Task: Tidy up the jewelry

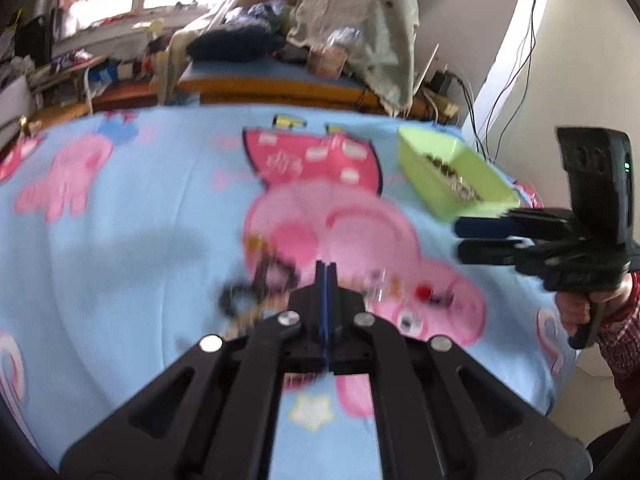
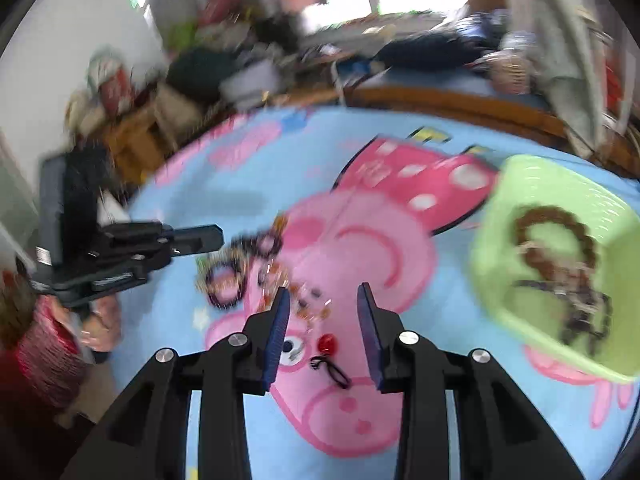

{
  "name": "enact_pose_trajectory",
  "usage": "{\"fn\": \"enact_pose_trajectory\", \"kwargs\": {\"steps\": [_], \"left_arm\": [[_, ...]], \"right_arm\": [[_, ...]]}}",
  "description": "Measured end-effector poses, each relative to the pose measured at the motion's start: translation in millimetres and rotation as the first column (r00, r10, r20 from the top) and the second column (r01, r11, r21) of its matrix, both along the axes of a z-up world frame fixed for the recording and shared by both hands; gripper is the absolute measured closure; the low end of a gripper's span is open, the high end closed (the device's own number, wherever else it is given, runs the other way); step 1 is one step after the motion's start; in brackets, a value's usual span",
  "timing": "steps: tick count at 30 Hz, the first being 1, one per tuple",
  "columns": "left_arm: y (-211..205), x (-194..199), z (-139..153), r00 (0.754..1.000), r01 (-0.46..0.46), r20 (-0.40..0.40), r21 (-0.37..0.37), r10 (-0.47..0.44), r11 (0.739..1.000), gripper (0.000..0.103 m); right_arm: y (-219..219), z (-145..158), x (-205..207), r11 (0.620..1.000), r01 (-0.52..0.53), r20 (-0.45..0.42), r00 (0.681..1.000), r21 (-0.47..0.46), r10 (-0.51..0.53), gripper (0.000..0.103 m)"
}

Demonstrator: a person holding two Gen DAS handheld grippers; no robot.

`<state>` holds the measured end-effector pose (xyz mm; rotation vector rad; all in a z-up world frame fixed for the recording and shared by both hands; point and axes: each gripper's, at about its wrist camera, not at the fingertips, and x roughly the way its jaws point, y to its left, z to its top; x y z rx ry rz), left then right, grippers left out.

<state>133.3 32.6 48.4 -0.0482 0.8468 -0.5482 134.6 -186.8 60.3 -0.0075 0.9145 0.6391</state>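
Jewelry lies in a loose scatter (image 2: 276,276) near the middle of a blue cartoon-print blanket (image 2: 248,176), on the big pink pig figure printed there. Dark bracelets (image 2: 226,284) sit at the left of the scatter, small beads and pale pieces in the middle, and a red bead (image 2: 327,343) with a thin black looped piece (image 2: 334,370) on the side nearest the right wrist camera; blur hides finer detail.

Toward the blanket's right edge stands a light green tray (image 2: 516,184), and in it lie a brown beaded strand (image 2: 560,240) and some darker chains (image 2: 576,304).

Over the scatter, the left gripper (image 1: 326,270) has its blue-padded fingers pressed flat together, with nothing between them. The right gripper (image 2: 323,300) has its jaws standing apart with a clear gap; they hold nothing, and the red bead and small pieces show on the blanket through that gap.

In each wrist view the other gripper shows at the side of the picture, held by a hand (image 1: 576,308) in a red patterned sleeve (image 1: 620,332).
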Motion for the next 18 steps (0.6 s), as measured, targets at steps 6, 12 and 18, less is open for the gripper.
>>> {"fn": "enact_pose_trajectory", "kwargs": {"steps": [6,12,18], "left_arm": [[11.1,-27.3,-18.2,0.999,0.032,-0.009,-0.022,-0.032,0.999,0.103],[14.6,-39.5,-23.1,0.999,0.046,-0.011,-0.030,-0.047,0.998,0.103],[-3.2,-53.6,-11.5,0.994,0.100,0.037,-0.047,-0.098,0.994,0.103]], "right_arm": [[51.8,-32.4,3.1,0.969,-0.091,0.022,0.995,-0.232,0.099,0.102],[44.3,-25.9,-0.7,0.978,-0.088,0.049,0.994,-0.187,0.099,0.103],[8.2,26.5,-52.3,0.998,-0.053,0.134,0.990,0.040,0.047,0.103]]}}
